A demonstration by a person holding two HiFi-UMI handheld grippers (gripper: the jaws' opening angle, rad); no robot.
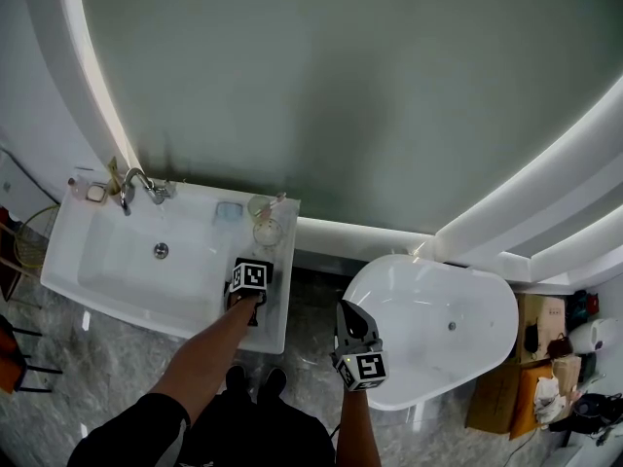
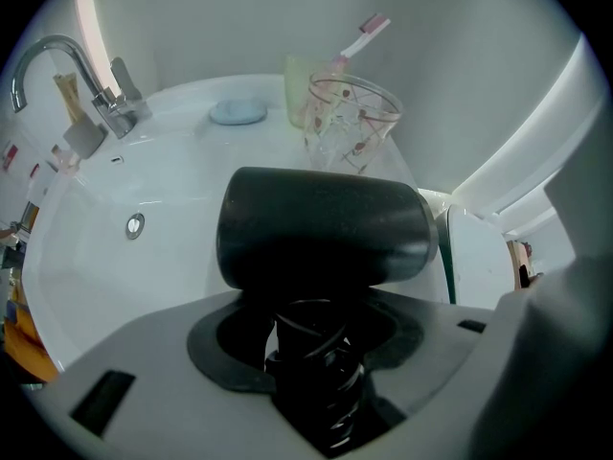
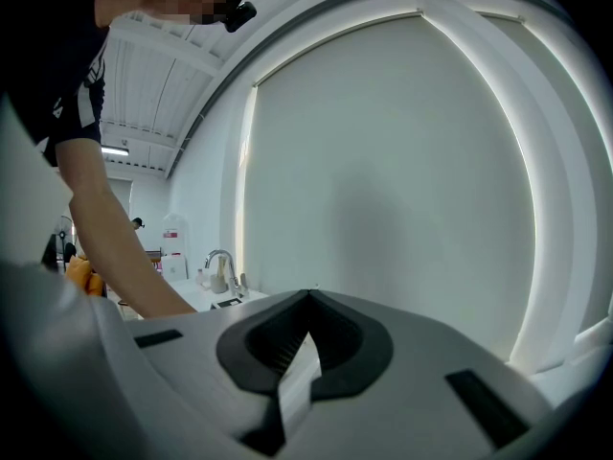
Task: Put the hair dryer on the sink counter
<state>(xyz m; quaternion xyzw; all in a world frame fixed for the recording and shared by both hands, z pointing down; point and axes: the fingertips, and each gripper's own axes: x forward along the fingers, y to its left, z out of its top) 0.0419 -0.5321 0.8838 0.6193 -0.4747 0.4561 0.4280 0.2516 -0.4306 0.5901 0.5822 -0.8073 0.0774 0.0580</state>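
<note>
The black hair dryer [image 2: 321, 238] lies crosswise in the left gripper view, barrel level, its handle wrapped in black cord running down between the jaws. My left gripper [image 2: 316, 305] is shut on that handle and points steeply down. In the head view it [image 1: 250, 295] is over the right strip of the white sink counter [image 1: 280, 305], near the front edge. Whether the dryer rests on the counter is hidden. My right gripper [image 1: 349, 312] hangs in the air between sink and bathtub, shut and holding nothing [image 3: 308, 295].
Behind the dryer stand a patterned glass [image 2: 350, 123] with a pink toothbrush [image 2: 362, 34], a pale green cup [image 2: 297, 89] and a blue soap [image 2: 238, 111]. The faucet [image 1: 136, 183] is at the basin's back left. A white bathtub [image 1: 428, 329] lies to the right.
</note>
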